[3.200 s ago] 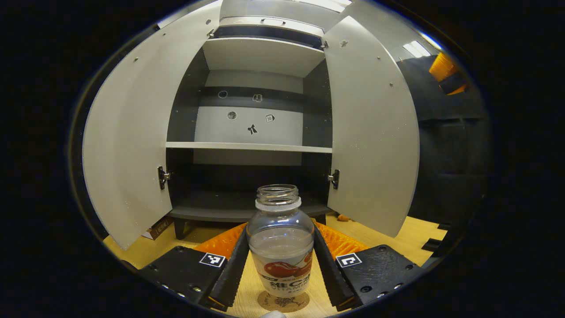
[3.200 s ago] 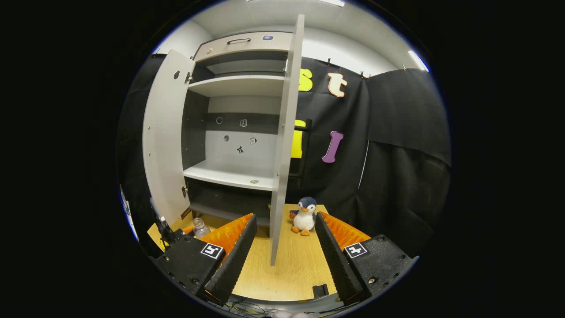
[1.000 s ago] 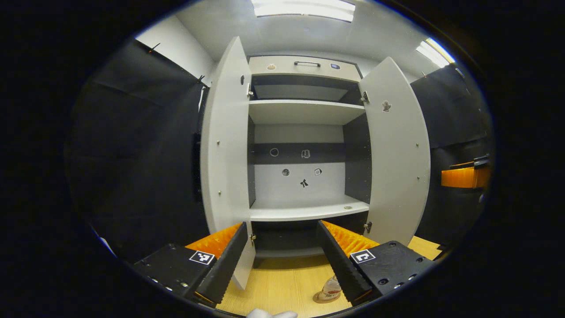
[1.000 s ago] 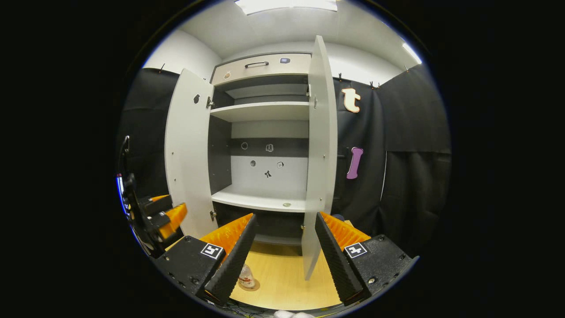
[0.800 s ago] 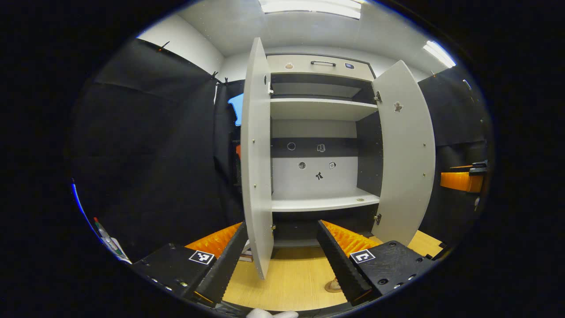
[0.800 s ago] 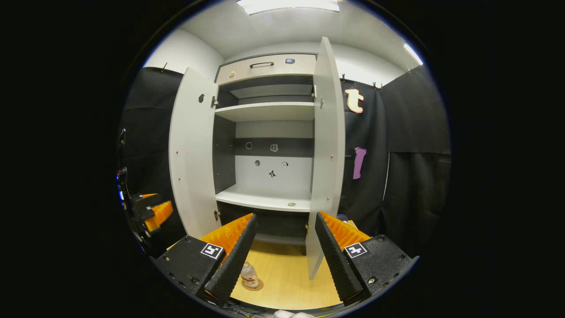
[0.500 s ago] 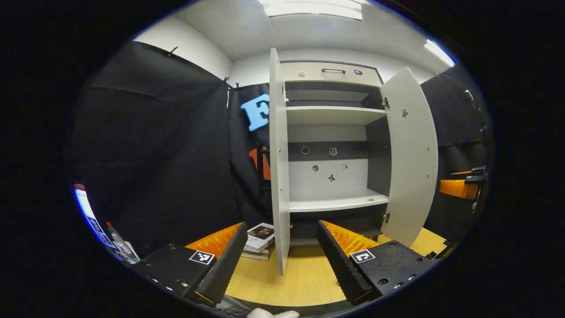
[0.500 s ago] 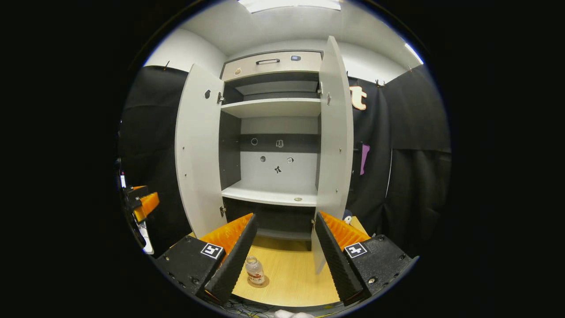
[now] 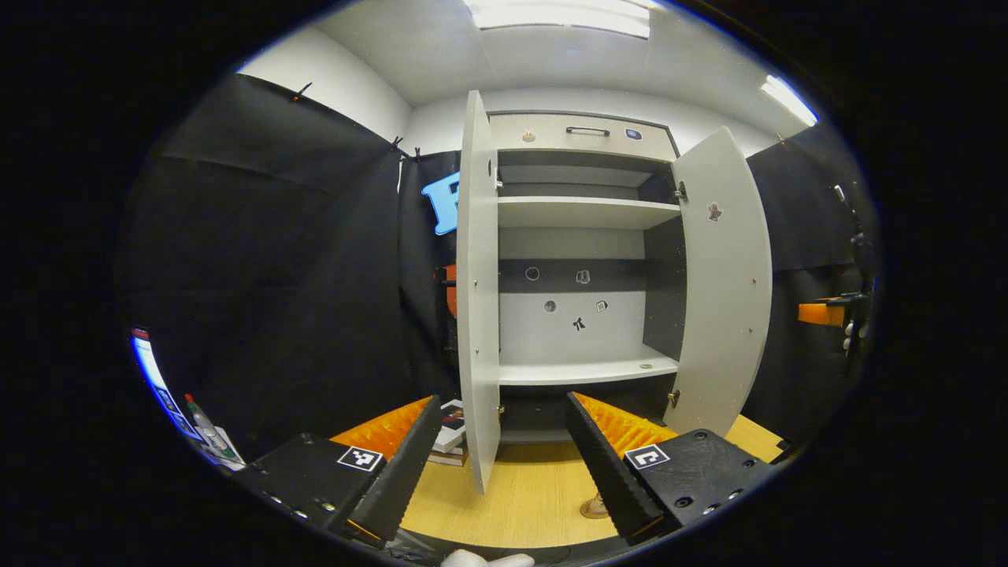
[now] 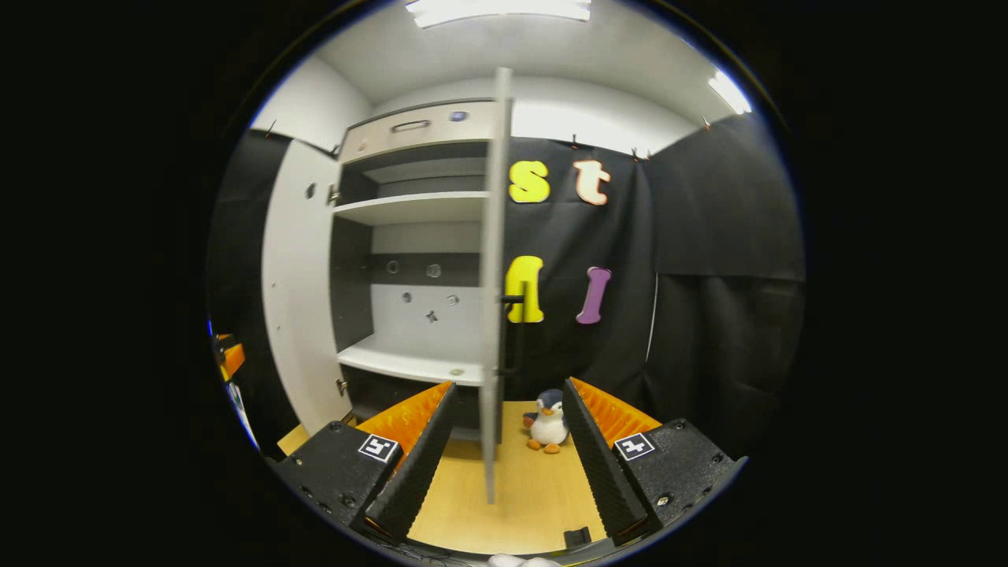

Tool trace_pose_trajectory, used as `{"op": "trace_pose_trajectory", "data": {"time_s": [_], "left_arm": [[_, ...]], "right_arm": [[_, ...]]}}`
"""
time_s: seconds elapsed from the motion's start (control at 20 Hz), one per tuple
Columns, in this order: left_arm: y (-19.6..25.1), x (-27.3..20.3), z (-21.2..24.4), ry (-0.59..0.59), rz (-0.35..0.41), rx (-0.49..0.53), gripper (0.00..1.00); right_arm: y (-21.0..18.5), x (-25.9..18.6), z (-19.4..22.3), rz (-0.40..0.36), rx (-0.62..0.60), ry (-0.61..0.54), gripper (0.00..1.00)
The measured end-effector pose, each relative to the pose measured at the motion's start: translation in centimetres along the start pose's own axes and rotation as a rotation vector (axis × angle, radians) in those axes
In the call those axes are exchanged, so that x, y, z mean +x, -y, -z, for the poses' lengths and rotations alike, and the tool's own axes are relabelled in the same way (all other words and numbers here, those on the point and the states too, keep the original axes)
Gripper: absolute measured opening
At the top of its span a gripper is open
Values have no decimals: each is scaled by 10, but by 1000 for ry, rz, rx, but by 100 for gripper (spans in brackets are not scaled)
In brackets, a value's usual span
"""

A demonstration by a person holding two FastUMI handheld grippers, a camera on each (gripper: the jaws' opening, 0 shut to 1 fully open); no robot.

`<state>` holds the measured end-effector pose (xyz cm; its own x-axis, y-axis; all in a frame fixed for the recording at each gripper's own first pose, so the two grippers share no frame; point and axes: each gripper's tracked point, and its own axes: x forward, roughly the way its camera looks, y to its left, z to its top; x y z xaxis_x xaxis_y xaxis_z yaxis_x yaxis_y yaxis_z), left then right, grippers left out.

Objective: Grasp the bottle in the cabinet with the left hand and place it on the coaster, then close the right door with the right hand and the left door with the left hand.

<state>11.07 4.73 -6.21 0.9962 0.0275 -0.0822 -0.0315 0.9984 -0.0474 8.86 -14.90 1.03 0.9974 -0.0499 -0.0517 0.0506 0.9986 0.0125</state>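
Cabinet (image 9: 583,134) doors stand open as both grippers face them, jaws apart and empty.

Right gripper (image 10: 504,453) has swung since half a second ago: right door (image 10: 492,315) now edge-on, penguin toy (image 10: 546,421) beside it. Left gripper (image 9: 500,461) frames left door (image 9: 476,315); coaster (image 9: 592,510) peeks beside its finger, bottle mostly hidden.

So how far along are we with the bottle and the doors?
Done, apparently: the shelves look bare, so the bottle seems out; the coaster peeks beside the left gripper. In hand: the open right gripper faces the right door edge-on. Left: both doors, left door included, need closing.
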Motion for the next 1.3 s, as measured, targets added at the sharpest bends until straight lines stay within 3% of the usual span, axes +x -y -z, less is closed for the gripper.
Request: {"op": "trace_pose_trajectory", "data": {"time_s": [0.25, 0.55, 0.85, 1.1, 1.3], "left_arm": [[24, -1, -11, 1, -38, -7, 96], [47, -8, -13, -3, -129, 23, 96], [68, -13, -12, -12, -192, 14, 95], [78, -13, -15, -10, -211, 25, 95], [68, -16, -14, -12, -238, 38, 96]], "right_arm": [[38, 68, -17, -60, -4, -5, 82], [24, 115, -25, -247, -13, -25, 82], [0, 119, -25, -463, -79, -67, 79], [-43, 116, -26, -537, -146, -73, 78], [-86, 120, -19, -585, -104, -96, 78]]}}
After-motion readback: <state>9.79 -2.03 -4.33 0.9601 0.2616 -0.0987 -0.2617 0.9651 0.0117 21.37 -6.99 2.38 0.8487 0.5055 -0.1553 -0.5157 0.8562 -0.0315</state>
